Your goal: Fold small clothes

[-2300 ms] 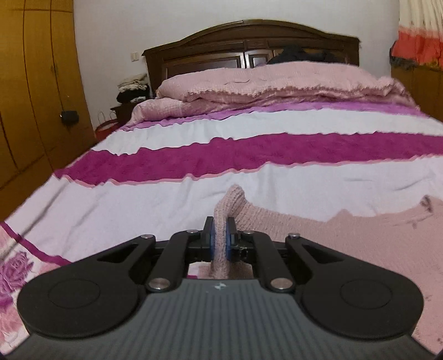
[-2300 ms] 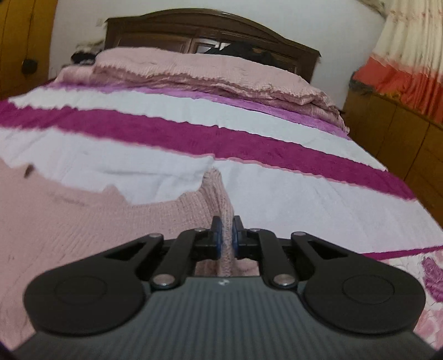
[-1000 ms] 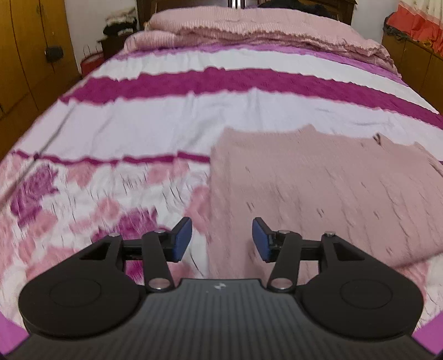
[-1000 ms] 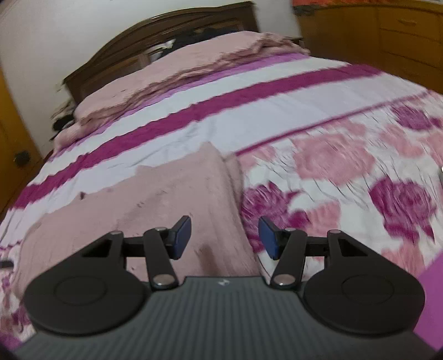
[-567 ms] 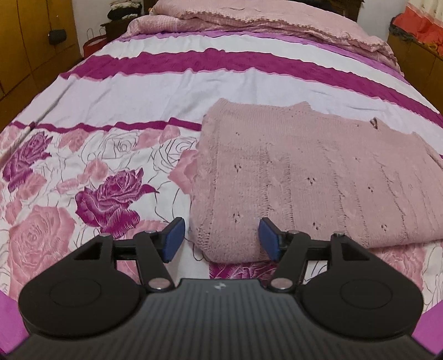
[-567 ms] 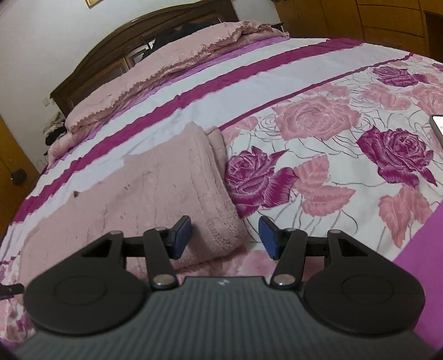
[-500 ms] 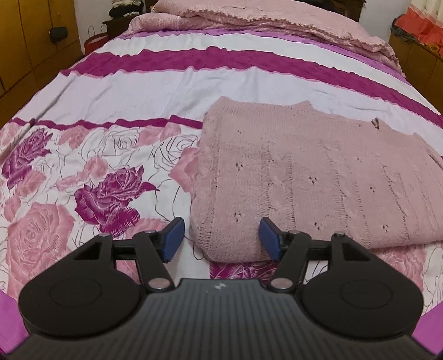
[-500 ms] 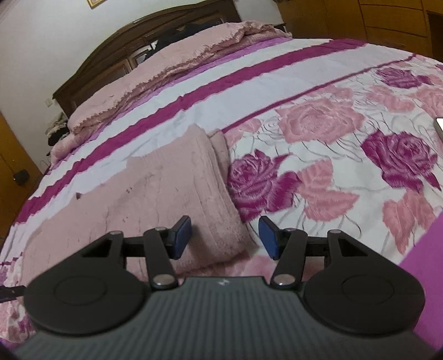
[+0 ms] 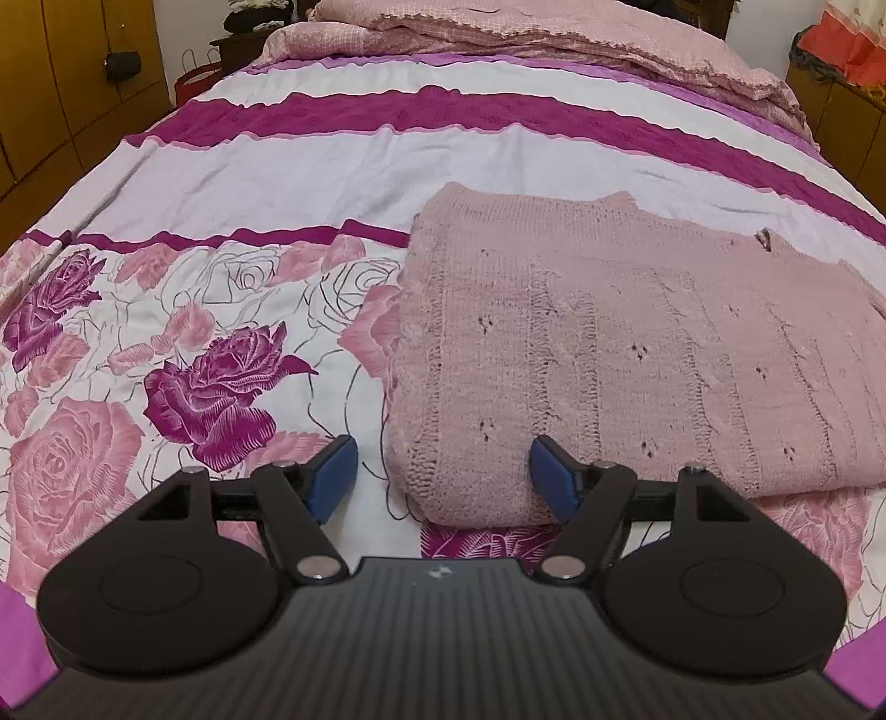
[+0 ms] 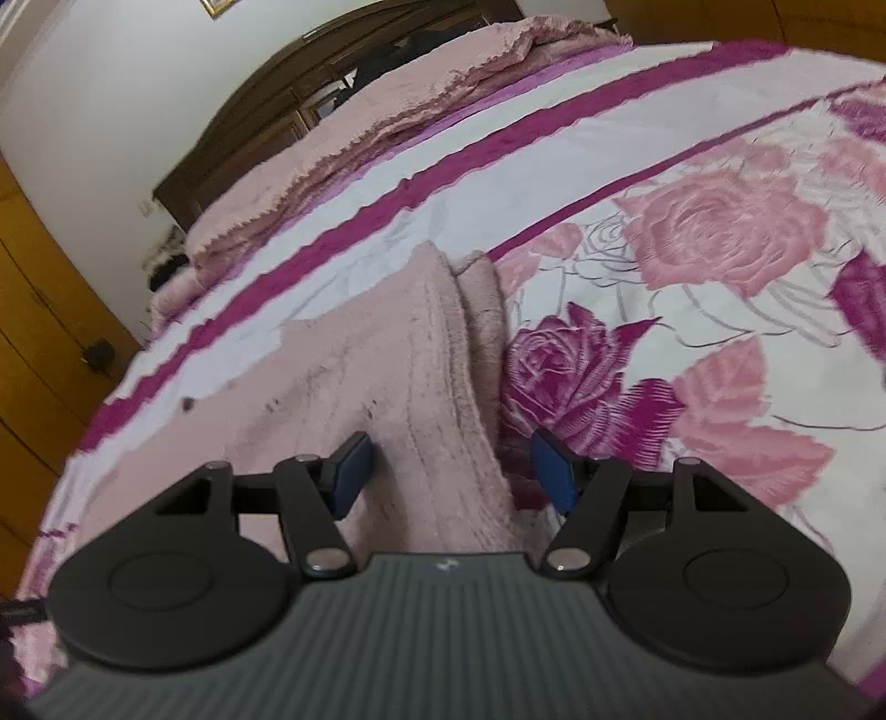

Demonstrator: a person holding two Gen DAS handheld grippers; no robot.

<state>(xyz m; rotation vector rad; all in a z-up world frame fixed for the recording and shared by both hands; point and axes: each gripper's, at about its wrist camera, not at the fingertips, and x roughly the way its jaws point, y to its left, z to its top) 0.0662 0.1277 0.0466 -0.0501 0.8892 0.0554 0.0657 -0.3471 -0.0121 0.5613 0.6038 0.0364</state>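
Note:
A pink knitted sweater lies folded flat on the rose-patterned bedspread. My left gripper hangs over its near left corner, jaws still opening, and the corner sits between the blue pads without either pressing on it. In the right wrist view the same sweater runs away from me, its right folded edge between the jaws of my right gripper. Those jaws are opening too, and the pads stand clear of the knit.
A folded pink quilt lies at the head of the bed before a dark wooden headboard. Yellow-brown wardrobes stand along the left. A low wooden cabinet is at the right.
Both grippers let go of the sweater's lifted edge and it now lies flat. Since then both have sunk toward its near corners, jaws widening; the right one has rolled.

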